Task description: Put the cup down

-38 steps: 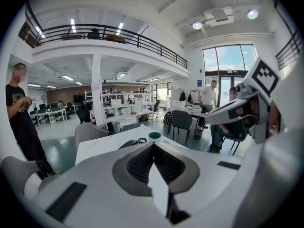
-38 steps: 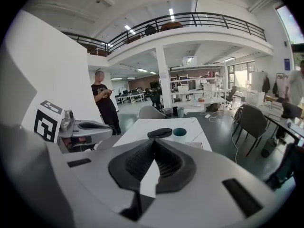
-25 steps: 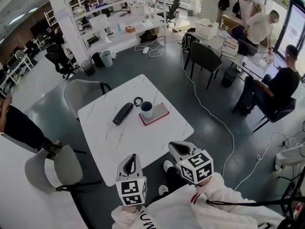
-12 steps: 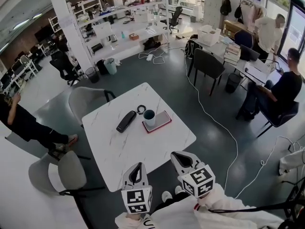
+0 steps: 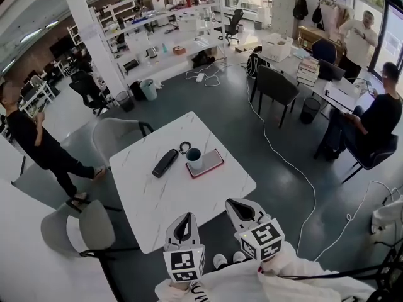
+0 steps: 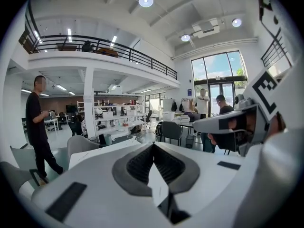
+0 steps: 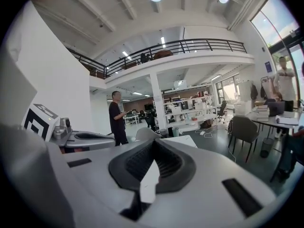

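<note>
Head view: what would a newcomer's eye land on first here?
The white marble table in the middle, bearing a cup at the left end of a red-edged flat device, with a long black object to its left. At the bottom edge, the left gripper and right gripper, each with a marker cube, point at the table, both shut and empty.

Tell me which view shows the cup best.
Head view: the pale, dark-mouthed cup stands upright near the middle of the white marble-patterned table, seen whole from above. The left and right gripper views look out across the room; neither shows the cup.
</note>
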`<state>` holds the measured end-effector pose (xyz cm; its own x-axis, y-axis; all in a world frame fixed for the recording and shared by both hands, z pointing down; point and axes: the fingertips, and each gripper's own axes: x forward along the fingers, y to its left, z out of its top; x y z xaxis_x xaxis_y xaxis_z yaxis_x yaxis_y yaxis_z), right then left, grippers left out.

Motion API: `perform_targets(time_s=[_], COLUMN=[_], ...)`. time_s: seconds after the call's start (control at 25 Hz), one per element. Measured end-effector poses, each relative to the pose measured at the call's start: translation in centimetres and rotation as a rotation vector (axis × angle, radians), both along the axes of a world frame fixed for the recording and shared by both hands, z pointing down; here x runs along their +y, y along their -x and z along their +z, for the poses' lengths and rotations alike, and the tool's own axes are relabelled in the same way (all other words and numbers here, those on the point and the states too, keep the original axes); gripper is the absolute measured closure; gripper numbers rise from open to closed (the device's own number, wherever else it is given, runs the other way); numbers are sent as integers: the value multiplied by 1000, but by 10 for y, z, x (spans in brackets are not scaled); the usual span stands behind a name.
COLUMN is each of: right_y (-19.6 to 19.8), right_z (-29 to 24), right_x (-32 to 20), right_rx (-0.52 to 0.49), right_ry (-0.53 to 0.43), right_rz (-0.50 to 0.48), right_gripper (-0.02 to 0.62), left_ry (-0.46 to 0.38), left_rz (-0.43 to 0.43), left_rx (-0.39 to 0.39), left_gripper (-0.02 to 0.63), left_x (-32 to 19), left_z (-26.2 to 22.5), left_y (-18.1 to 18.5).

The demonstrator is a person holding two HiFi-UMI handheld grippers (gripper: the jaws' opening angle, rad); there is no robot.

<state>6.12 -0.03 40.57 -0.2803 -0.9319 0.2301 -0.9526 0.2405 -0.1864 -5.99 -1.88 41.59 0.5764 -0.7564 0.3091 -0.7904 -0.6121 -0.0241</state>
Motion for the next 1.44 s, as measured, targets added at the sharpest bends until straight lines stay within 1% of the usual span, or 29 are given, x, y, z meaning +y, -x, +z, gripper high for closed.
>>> perform_targets(time_s=[0.2, 0.44, 0.8, 1.08, 1.44], right_y=[-12, -17, -19, -17, -18], right_z=[-1, 0, 0, 2, -2], right_x=[1, 2, 3, 4, 2], right_rx=[-7, -20, -33, -42, -37], right_ry=[-3, -6, -6, 9, 13], right_rz=[-11, -27, -40, -42, -30], right_gripper=[589, 591, 591, 591, 591], left_ry=[-5, -9, -4, 17, 22], left_rz=[-7, -16, -18, -11, -1], left_rx=[3, 4, -4, -5, -7], left_gripper=[595, 595, 597, 595, 597], left_x=[3, 4, 5, 5, 3], left_z=[-4, -3, -1, 3, -1], left_y=[-17, -26, -31, -31, -33])
